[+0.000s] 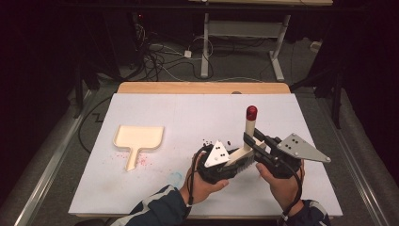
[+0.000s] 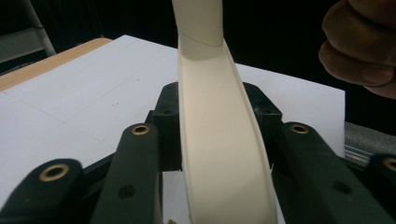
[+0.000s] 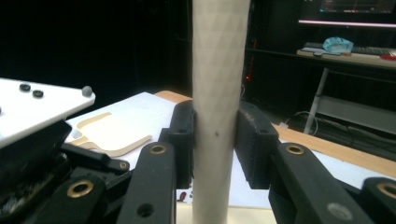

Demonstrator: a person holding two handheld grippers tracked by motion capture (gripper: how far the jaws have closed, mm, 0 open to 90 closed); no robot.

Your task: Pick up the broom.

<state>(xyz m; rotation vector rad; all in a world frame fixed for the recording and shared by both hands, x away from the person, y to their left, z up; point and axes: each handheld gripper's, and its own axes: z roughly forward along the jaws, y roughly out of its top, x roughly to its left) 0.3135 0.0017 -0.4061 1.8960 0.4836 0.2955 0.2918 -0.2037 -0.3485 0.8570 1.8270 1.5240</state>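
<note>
A hand brush with a cream handle (image 1: 248,129), a red cap (image 1: 251,112) and black bristles (image 1: 242,165) is held above the white table, between both grippers. My left gripper (image 1: 229,165) is shut on the brush's cream head (image 2: 219,140), with its pads pressing on both sides. My right gripper (image 1: 254,141) is shut on the round handle (image 3: 217,93), which stands upright between its pads. A cream dustpan (image 1: 138,140) lies flat on the table to the left, apart from both grippers; its edge also appears in the right gripper view (image 3: 112,135).
Small black crumbs (image 1: 209,141) lie on the white board (image 1: 188,113) just left of the brush. Faint red specks (image 1: 141,162) mark the board beside the dustpan's handle. A wooden table edge (image 1: 202,87) runs behind; desk legs and cables stand beyond it.
</note>
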